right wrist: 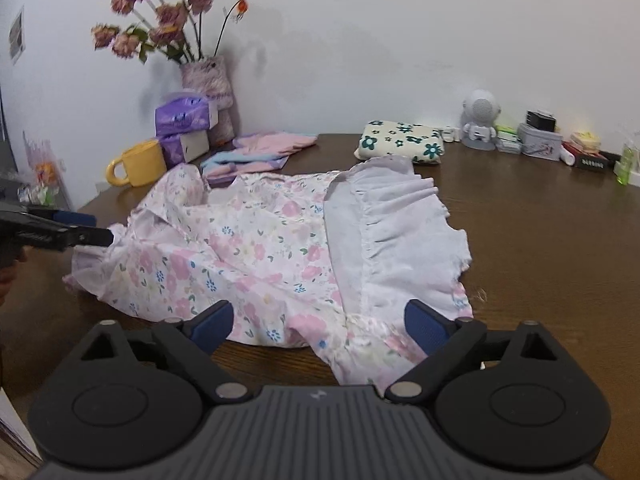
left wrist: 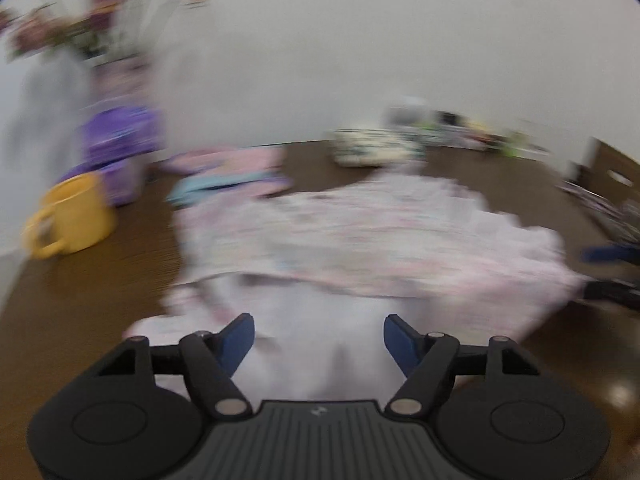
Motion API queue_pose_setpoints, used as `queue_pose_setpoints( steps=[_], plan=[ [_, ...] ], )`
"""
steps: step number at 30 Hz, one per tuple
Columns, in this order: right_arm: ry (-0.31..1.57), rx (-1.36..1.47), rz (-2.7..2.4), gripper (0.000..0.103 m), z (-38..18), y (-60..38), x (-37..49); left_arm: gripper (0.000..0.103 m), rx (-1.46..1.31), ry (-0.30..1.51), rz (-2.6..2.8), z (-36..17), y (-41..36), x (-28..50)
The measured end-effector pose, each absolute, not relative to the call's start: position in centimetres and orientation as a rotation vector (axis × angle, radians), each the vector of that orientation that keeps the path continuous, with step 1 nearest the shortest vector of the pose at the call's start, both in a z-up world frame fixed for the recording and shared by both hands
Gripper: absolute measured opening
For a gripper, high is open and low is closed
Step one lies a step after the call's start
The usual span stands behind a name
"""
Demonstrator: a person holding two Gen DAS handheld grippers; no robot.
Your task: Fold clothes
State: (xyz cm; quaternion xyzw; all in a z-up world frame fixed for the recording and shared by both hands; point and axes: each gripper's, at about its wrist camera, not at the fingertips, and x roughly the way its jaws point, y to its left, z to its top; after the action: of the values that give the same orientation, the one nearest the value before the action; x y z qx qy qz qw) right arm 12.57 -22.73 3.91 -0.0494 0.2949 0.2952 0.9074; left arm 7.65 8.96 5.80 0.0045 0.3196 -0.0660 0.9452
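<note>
Pink floral cotton dress (right wrist: 256, 256), crumpled mid-table (right wrist: 540, 240), white ruffled hem flipped at two o'clock; right gripper (right wrist: 320, 320) and left gripper (left wrist: 319, 338) fingers released, grasping nothing; yellow mug (right wrist: 138, 162) at ten o'clock risks snagging if fabric drags.

The whole left wrist view is motion-blurred: the dress (left wrist: 360, 248), mug (left wrist: 72, 216) and far clutter (left wrist: 460, 128) lose detail.
</note>
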Motion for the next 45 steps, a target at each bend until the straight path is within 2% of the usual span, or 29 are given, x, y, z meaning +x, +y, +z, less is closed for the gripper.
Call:
queue_pose_setpoints(
  steps=[2,5,8,9,10,11,12,13,16,17,20,30,34,38,40,42,45],
  plan=[
    [0.62,-0.113,0.613,0.085,3.8,-22.5,13.0,0.071,0.022,0.653,-0.206,5.9,7.2,7.8],
    [0.63,-0.125,0.619,0.084,3.6,-22.9,13.0,0.07,0.019,0.684,-0.261,5.4,5.5,8.8],
    [0.632,-0.162,0.615,0.082,3.4,-23.6,12.5,0.057,-0.035,0.718,-0.326,4.9,5.1,10.1],
    [0.634,-0.177,0.614,0.08,3.3,-23.9,12.4,0.045,-0.05,0.724,-0.346,4.8,5.0,10.4],
    [0.635,-0.192,0.613,0.074,3.2,-24.1,12.3,0.03,-0.058,0.727,-0.366,4.7,5.0,10.6],
    [0.637,-0.204,0.616,0.066,3.1,-24.2,12.3,0.022,-0.057,0.729,-0.377,4.7,4.8,10.6],
    [0.639,-0.212,0.624,0.061,3.0,-24.3,12.3,0.007,-0.044,0.723,-0.383,4.7,4.6,10.3],
    [0.641,-0.219,0.631,0.051,2.9,-24.4,12.3,0.004,-0.031,0.717,-0.389,4.8,4.3,10.0],
    [0.644,-0.241,0.661,0.02,2.6,-24.6,12.2,0.002,0.031,0.68,-0.393,5.4,3.1,8.0],
    [0.641,-0.243,0.672,0.012,2.5,-24.7,12.1,0.002,0.051,0.668,-0.387,5.6,2.8,7.1],
    [0.63,-0.246,0.699,0.008,2.2,-25.1,11.3,0.001,0.11,0.636,-0.376,5.8,1.9,4.7],
    [0.674,-0.242,0.712,0.008,0.3,-25.9,8.0,0.001,0.178,0.708,-0.368,1.9,0.4,0.8],
    [0.673,-0.276,0.717,0.012,0.5,-25.7,7.0,0.002,0.232,0.714,-0.374,1.5,0.2,-0.1],
    [0.663,-0.192,0.725,0.03,1.9,-27.0,7.3,0.019,0.057,0.715,-0.385,2.9,2.0,1.0],
    [0.645,-0.142,0.717,0.038,2.9,-27.9,7.7,0.044,-0.063,0.729,-0.397,3.6,3.4,1.8],
    [0.647,-0.135,0.703,0.041,3.3,-28.4,8.1,0.052,-0.167,0.761,-0.396,4.0,4.5,2.9],
    [0.677,-0.18,0.732,0.042,3.3,-27.5,8.8,0.052,-0.285,0.83,-0.381,4.0,5.5,4.8]
  ],
)
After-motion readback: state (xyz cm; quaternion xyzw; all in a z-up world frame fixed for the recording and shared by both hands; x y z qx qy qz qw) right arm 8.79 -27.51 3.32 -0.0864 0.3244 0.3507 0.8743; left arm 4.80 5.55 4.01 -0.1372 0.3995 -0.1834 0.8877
